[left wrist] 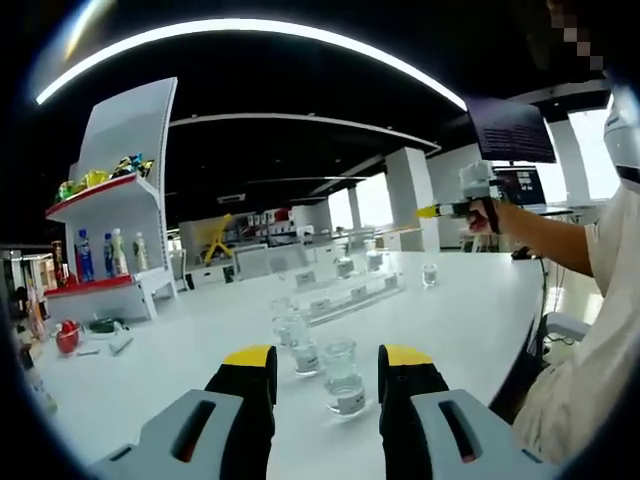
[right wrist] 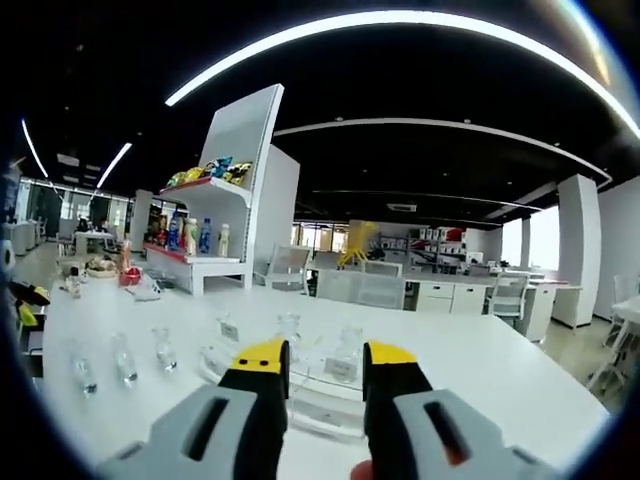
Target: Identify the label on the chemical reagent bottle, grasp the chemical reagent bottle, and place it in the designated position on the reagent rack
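Reagent bottles (left wrist: pixel 343 377) before parted left tool (left wrist: pixel 326 372)

in the left gripper view the left gripper (left wrist: pixel 327 372) rose from the near edge with its two yellow-tipped black jaws parted, a clear gap between them and nothing held. far to the right in that same view the person's arm (left wrist: pixel 540 240) stretched out level, the hand (left wrist: pixel 487 213) wrapped round the handle of the right gripper (left wrist: pixel 428 211), whose yellow tip pointed left; whether its jaws were apart could not be told from there. in the right gripper view the right gripper's (right wrist: pixel 325 375) own jaws stood parted and empty, and a fingertip (right wrist: pixel 362 469) showed at the near edge between the grey bodies.
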Demonstrator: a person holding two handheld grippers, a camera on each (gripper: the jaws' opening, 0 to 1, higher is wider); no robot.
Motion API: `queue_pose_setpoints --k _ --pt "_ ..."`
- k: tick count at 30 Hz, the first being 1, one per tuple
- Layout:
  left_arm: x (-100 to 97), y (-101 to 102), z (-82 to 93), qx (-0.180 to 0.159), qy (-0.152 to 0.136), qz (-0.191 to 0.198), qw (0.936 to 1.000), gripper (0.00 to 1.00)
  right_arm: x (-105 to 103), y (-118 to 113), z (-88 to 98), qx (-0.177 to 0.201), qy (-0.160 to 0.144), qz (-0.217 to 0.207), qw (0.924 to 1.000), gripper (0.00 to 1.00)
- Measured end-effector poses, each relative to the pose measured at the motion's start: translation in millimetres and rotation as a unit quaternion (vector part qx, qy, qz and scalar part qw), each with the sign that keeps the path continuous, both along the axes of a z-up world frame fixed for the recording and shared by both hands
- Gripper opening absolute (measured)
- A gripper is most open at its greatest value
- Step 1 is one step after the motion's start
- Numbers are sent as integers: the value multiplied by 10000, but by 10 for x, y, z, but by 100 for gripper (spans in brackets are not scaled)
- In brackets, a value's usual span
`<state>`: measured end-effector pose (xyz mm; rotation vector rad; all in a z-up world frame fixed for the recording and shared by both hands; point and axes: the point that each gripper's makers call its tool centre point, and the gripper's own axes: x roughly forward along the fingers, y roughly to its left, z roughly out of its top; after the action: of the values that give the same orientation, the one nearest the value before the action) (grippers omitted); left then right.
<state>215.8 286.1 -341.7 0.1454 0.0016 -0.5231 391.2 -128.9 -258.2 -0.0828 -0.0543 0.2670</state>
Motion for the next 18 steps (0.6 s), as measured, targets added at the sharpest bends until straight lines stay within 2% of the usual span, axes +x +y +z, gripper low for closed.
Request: queue_pose_setpoints --k 1,9,18 --pt "-5 -5 1 -5 -2 -7 10000 41 -44 -24 20 100 -37 16 9999 29" --pt "-69 -30 104 -250 -114 -12 9996 41 -337 -263 70 212 -132 -76 9997 29" --pt "-92 -97 101 -158 -140 -6 9998 41 -567 -564 -55 209 -113 -300 9993 29"
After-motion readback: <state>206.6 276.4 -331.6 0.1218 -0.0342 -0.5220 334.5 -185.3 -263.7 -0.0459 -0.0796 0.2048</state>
